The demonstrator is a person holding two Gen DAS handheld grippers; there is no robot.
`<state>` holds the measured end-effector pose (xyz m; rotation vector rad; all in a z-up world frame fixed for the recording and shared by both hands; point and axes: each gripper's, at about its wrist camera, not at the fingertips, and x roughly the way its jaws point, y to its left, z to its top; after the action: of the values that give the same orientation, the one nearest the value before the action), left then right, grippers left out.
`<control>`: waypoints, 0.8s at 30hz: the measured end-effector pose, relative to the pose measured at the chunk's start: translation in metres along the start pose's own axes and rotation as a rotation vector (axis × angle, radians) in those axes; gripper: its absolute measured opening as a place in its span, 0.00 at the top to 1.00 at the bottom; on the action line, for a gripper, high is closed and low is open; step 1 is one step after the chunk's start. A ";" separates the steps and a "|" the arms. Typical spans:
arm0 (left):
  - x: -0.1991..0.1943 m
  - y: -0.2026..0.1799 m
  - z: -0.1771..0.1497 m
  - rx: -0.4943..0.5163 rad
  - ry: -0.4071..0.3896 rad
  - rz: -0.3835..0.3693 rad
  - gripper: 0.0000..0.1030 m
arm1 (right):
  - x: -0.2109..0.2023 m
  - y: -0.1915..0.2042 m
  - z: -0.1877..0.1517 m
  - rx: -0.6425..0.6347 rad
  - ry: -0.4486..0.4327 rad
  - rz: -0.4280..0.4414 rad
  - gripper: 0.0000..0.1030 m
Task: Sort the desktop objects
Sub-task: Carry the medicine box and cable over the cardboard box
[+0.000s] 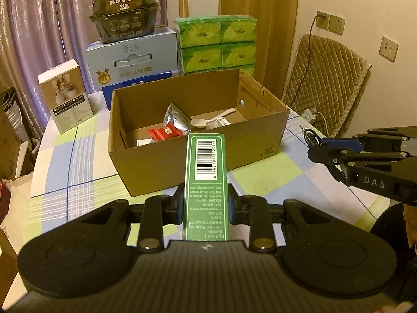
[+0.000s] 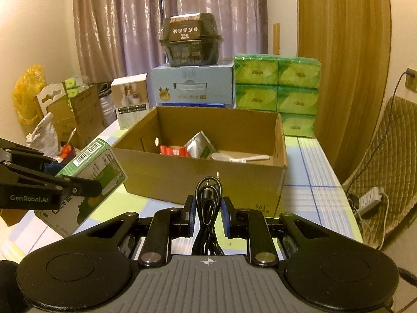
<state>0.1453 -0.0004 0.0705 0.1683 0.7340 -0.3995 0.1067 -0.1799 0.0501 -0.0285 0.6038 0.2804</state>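
My left gripper is shut on a long green carton with a barcode, held just short of the near wall of the open cardboard box. From the right wrist view the same green carton shows at the left, clamped in the left gripper. My right gripper is shut on a coiled black audio cable, in front of the cardboard box. In the left wrist view the right gripper reaches in from the right with the cable's loop at its tips. Inside the box lie a red packet, a silver pouch and a white spoon.
Behind the box stand green tissue packs, a pale blue carry case with a black container on top, and a small white product box. A padded chair and power strip sit right of the checked tablecloth.
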 end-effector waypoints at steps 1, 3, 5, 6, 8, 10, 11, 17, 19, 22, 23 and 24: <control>0.000 0.001 0.000 0.000 -0.001 0.002 0.76 | 0.001 0.000 0.001 -0.002 -0.001 0.001 0.83; 0.000 0.003 0.002 -0.002 -0.001 0.003 0.76 | 0.001 0.001 0.003 -0.002 -0.004 0.002 0.83; 0.001 0.004 0.003 -0.002 0.000 0.003 0.76 | 0.002 0.001 0.006 0.003 -0.008 0.005 0.83; 0.001 0.004 0.004 -0.001 0.000 0.005 0.76 | 0.003 0.001 0.007 0.004 -0.010 0.006 0.83; 0.002 0.005 0.005 -0.002 -0.002 0.006 0.76 | 0.005 0.000 0.011 0.006 -0.015 0.009 0.83; 0.003 0.007 0.007 -0.003 -0.003 0.006 0.76 | 0.006 -0.002 0.016 0.009 -0.020 0.011 0.83; 0.004 0.007 0.009 -0.002 -0.002 0.007 0.76 | 0.007 -0.003 0.018 0.012 -0.023 0.012 0.83; 0.013 0.009 0.018 0.003 -0.002 0.009 0.76 | 0.014 -0.010 0.036 0.023 -0.037 0.020 0.83; 0.016 0.010 0.023 0.006 -0.004 0.009 0.76 | 0.017 -0.013 0.043 0.023 -0.044 0.021 0.83; 0.020 0.012 0.032 0.008 -0.009 0.011 0.76 | 0.022 -0.017 0.054 0.022 -0.052 0.025 0.83; 0.021 0.013 0.035 0.008 -0.011 0.011 0.76 | 0.024 -0.017 0.057 0.022 -0.054 0.027 0.83; 0.022 0.014 0.038 0.008 -0.013 0.011 0.76 | 0.025 -0.018 0.059 0.022 -0.056 0.029 0.83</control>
<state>0.1897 -0.0055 0.0835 0.1772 0.7188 -0.3928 0.1644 -0.1846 0.0838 0.0094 0.5523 0.3014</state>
